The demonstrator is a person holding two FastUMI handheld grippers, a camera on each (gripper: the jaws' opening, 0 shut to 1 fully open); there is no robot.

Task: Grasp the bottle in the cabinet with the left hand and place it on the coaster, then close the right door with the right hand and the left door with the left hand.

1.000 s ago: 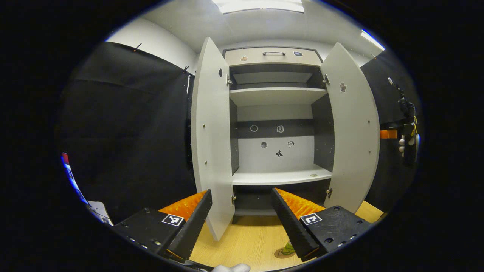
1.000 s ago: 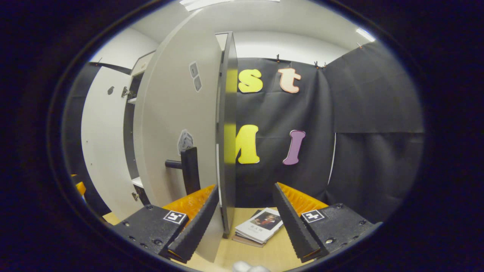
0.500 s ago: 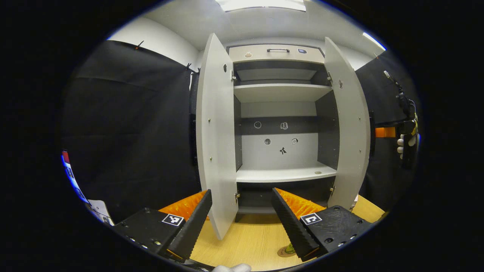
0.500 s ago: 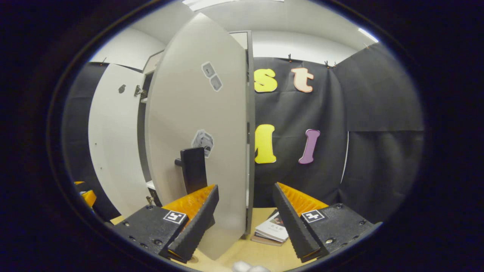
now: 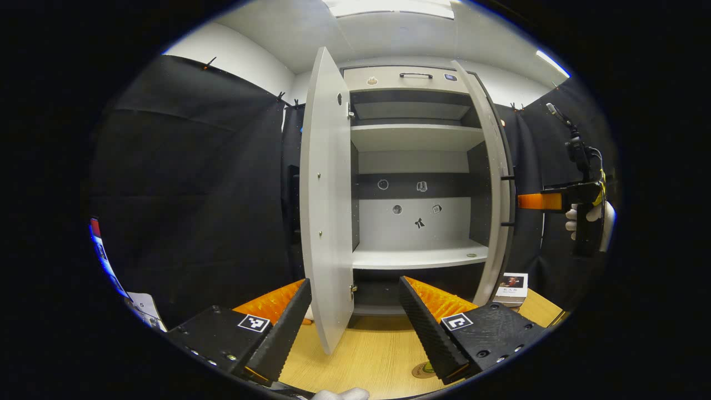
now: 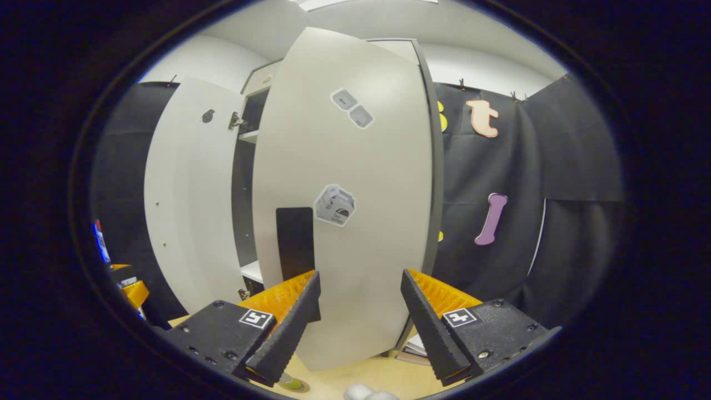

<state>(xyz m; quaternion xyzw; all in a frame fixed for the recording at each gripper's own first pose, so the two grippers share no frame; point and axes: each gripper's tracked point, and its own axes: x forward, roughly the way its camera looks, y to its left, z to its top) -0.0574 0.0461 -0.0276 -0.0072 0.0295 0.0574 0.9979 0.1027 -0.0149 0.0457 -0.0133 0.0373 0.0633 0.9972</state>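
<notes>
The white cabinet (image 5: 414, 258) stands ahead with bare shelves. Its left door (image 5: 328, 205) hangs wide open. Its right door (image 5: 496, 183) is swung partway shut and shows nearly edge-on; in the right gripper view its outer face (image 6: 355, 233) with a black handle (image 6: 294, 244) is close ahead. My right gripper (image 6: 360, 328) is open just before that face, also seen far right (image 5: 533, 201) in a gloved hand (image 5: 589, 214). My left gripper (image 5: 355, 328) is open and holds nothing, low before the cabinet. The coaster (image 5: 421, 371) with a green bottle base peeks out beside my finger.
A book (image 5: 512, 281) lies on the wooden tabletop (image 5: 366, 355) right of the cabinet, behind the right door. A closed drawer (image 5: 414, 80) tops the cabinet. Black cloth walls close in on both sides. The left gripper (image 6: 130, 286) shows at the far left of the right gripper view.
The right door has swung steadily toward shut, from wide open to nearly edge-on, with my right gripper following its outer face. My left gripper drifted slightly left; the left door stays open.
</notes>
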